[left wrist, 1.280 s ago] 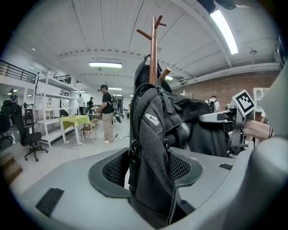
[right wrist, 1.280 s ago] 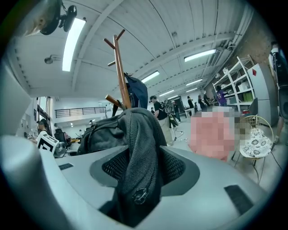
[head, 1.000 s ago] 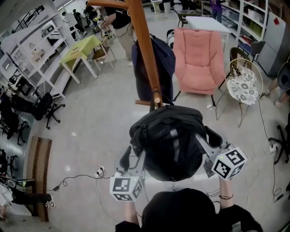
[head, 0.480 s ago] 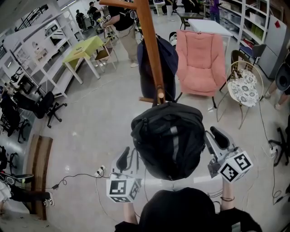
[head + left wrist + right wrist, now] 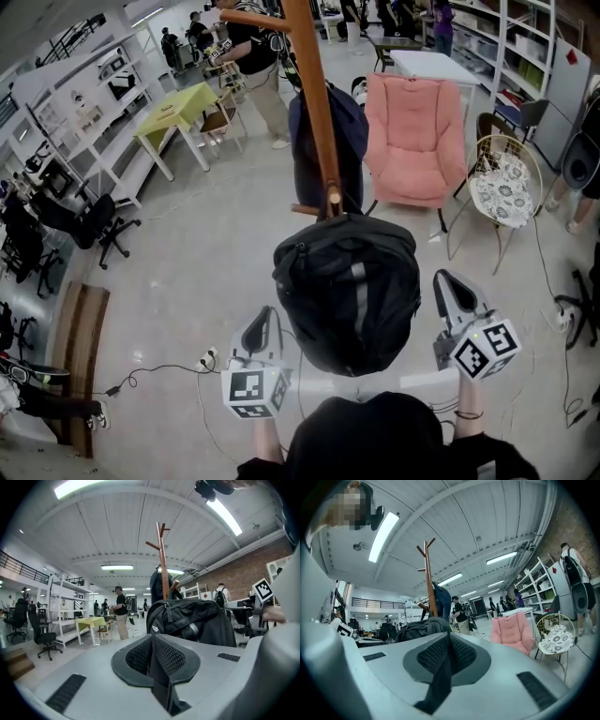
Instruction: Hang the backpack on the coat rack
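The black backpack [image 5: 347, 291] hangs against the wooden coat rack's pole [image 5: 314, 103], its top just under a lower peg [image 5: 328, 197]. My left gripper [image 5: 262, 323] is off the bag's left side and my right gripper [image 5: 453, 286] off its right side; neither touches it. Both pairs of jaws are closing with nothing between them, and the pads look pressed together. From the left gripper [image 5: 152, 641] the backpack [image 5: 187, 620] shows ahead below the rack [image 5: 164, 559]. From the right gripper [image 5: 447, 639] the backpack [image 5: 419, 629] and rack [image 5: 429, 578] lie ahead to the left.
A dark blue coat [image 5: 323, 141] hangs on the rack's far side. Behind stand a pink armchair [image 5: 412, 131], a wire chair [image 5: 502, 178], a white table [image 5: 427, 61] and a yellow-green table [image 5: 173, 98] with a person [image 5: 248, 56] nearby. A cable and plug strip [image 5: 202, 356] lie on the floor.
Both grippers let go of the backpack's sides, drew back toward me and closed their jaws. The backpack stays hanging at the rack.
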The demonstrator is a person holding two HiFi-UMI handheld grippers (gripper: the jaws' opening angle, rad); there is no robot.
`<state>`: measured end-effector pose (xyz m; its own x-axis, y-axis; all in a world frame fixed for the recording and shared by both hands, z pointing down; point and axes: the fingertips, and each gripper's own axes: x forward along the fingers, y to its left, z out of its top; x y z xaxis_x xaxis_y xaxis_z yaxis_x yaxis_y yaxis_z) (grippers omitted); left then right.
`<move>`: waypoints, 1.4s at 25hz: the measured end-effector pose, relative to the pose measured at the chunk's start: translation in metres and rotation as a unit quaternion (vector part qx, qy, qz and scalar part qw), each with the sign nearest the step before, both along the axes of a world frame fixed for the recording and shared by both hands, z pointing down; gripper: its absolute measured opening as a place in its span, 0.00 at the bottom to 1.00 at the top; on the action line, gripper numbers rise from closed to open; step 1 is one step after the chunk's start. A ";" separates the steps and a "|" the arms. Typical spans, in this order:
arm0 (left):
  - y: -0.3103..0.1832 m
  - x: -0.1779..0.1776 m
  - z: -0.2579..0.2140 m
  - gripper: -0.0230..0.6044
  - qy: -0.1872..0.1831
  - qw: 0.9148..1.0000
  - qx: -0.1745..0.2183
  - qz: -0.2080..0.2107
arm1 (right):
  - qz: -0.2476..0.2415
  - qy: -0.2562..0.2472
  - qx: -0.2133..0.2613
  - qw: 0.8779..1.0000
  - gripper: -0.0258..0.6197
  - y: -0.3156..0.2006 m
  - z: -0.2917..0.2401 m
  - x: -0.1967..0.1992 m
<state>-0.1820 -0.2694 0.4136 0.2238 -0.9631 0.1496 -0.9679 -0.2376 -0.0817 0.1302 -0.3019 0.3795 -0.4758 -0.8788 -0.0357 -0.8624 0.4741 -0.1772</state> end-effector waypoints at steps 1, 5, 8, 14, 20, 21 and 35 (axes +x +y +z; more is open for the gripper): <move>0.002 -0.002 0.000 0.09 0.001 1.000 0.001 -0.001 | 0.001 0.005 -0.001 1.000 0.07 0.002 0.001 -0.002; 0.004 -0.004 0.001 0.08 0.002 1.000 0.000 0.001 | 0.005 0.016 -0.006 1.000 0.07 0.003 0.004 -0.001; 0.006 -0.001 0.000 0.07 0.002 1.000 0.000 0.002 | 0.010 0.018 -0.005 1.000 0.06 0.003 0.003 0.004; 0.003 -0.003 0.003 0.07 0.001 1.000 -0.003 0.000 | 0.015 0.025 -0.012 1.000 0.06 -0.001 0.008 0.005; 0.001 -0.004 0.004 0.07 -0.002 1.000 -0.002 0.001 | 0.022 0.032 -0.010 0.999 0.06 -0.002 0.007 0.008; 0.001 -0.005 0.004 0.07 -0.002 1.000 -0.003 0.001 | 0.024 0.031 -0.011 0.999 0.06 -0.002 0.007 0.009; -0.003 -0.004 0.007 0.07 0.001 1.000 -0.009 0.006 | 0.032 0.029 -0.015 0.999 0.06 -0.001 0.013 0.009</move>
<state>-0.1864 -0.2725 0.4210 0.2364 -0.9573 0.1662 -0.9650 -0.2513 -0.0749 0.1387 -0.3032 0.3923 -0.4183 -0.9082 0.0171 -0.9004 0.4121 -0.1394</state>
